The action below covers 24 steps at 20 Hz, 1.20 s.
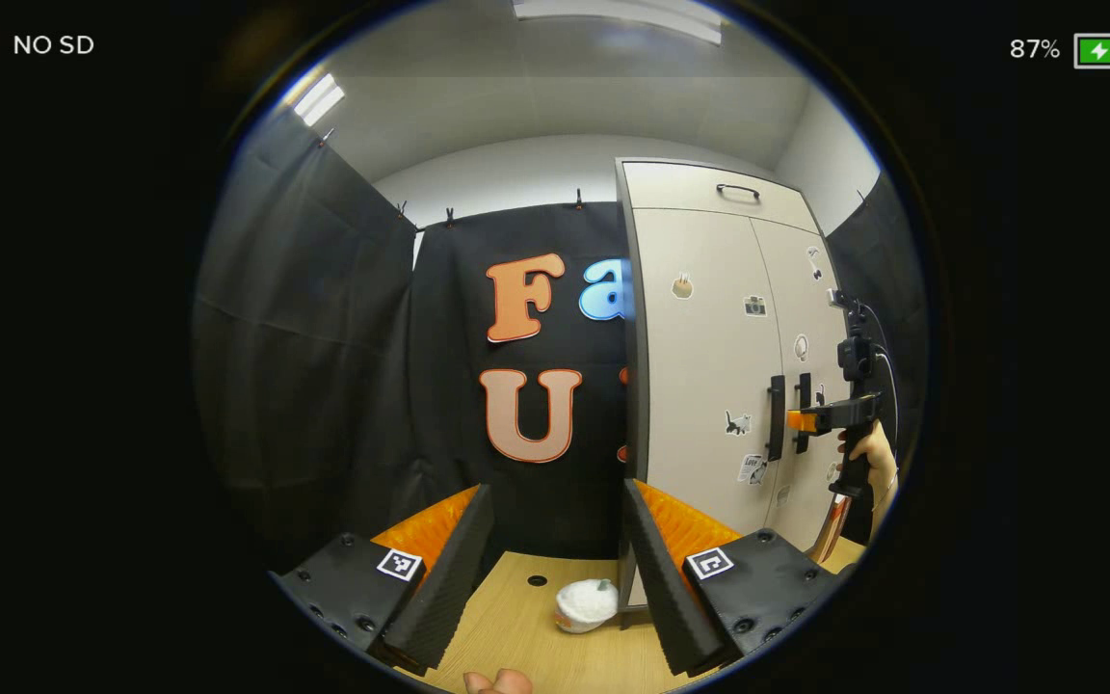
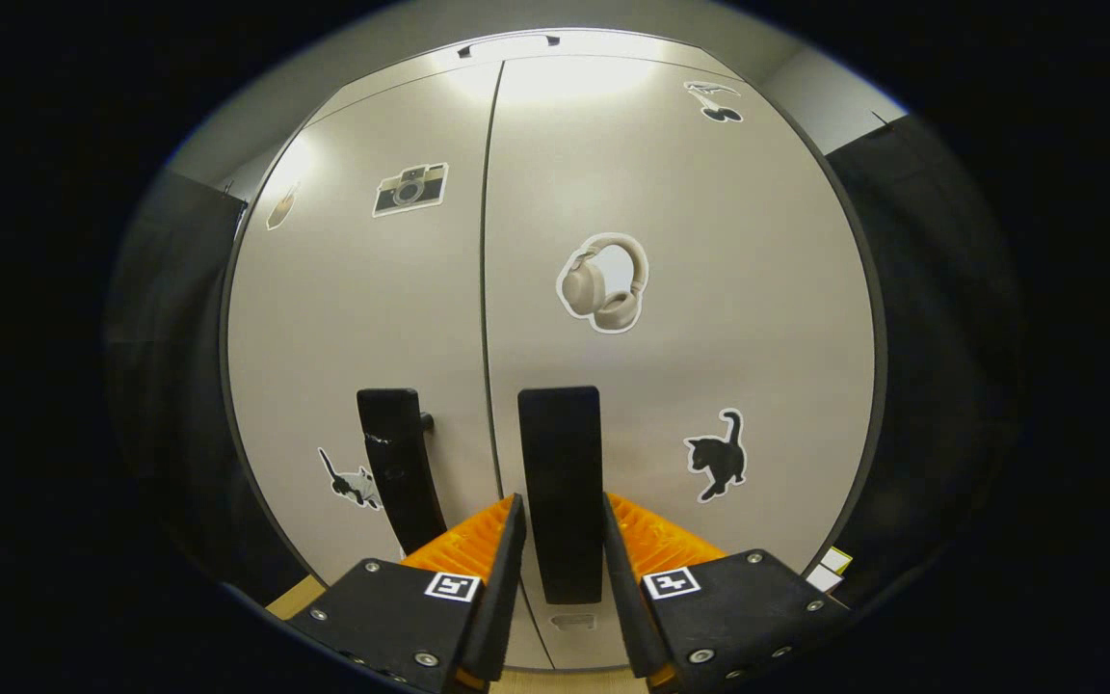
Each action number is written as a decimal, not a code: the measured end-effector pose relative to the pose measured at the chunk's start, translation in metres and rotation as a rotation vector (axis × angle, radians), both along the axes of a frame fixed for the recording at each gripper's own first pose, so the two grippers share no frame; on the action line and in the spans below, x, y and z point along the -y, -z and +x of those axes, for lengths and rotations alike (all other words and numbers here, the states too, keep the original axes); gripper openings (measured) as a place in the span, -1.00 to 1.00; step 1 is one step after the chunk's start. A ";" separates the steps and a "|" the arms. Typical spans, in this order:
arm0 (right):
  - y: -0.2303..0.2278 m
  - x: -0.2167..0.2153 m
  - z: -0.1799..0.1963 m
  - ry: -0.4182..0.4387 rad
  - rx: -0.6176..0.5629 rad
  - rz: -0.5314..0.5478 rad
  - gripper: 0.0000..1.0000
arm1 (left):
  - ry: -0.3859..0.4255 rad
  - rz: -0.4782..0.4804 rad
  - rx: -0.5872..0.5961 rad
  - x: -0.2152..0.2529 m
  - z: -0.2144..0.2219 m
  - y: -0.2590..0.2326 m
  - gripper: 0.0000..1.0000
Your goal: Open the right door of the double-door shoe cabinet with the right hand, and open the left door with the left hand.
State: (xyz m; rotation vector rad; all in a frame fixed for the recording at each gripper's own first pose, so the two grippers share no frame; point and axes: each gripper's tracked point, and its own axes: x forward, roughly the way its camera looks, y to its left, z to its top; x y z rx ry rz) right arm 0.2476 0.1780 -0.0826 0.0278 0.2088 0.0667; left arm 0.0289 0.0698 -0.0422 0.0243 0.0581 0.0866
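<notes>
The pale double-door shoe cabinet (image 1: 700,366) stands right of centre in the left gripper view, both doors closed. In the right gripper view the right door (image 2: 728,289) and left door (image 2: 353,318) meet at a centre seam. The right door's black handle (image 2: 560,463) runs between my right gripper's (image 2: 561,511) fingers, which press on its two sides. The left door's handle (image 2: 399,463) hangs free just left of the seam. From the left gripper view, the right gripper (image 1: 806,420) reaches the handles, held by a hand (image 1: 871,455). My left gripper (image 1: 555,569) is open, well back from the cabinet, holding nothing.
A wooden table top (image 1: 516,636) lies below the left gripper, with a small white round object (image 1: 586,604) by the cabinet's near corner. Black cloth walls (image 1: 304,337) close the booth on the left and behind. A fingertip (image 1: 497,682) pokes in at the bottom edge.
</notes>
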 end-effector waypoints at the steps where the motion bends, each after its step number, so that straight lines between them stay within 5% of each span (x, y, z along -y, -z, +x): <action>1: 0.001 0.000 0.001 0.002 -0.001 -0.001 -0.22 | -0.001 -0.003 0.000 -0.002 0.000 0.001 0.63; 14: -0.005 0.000 -0.017 -0.151 0.060 -0.003 -0.70 | -0.020 -0.030 -0.028 -0.006 -0.017 0.006 0.63; 24: -0.016 0.014 -0.051 -0.225 0.060 0.018 -0.81 | -0.003 -0.038 -0.011 0.015 -0.037 -0.010 0.63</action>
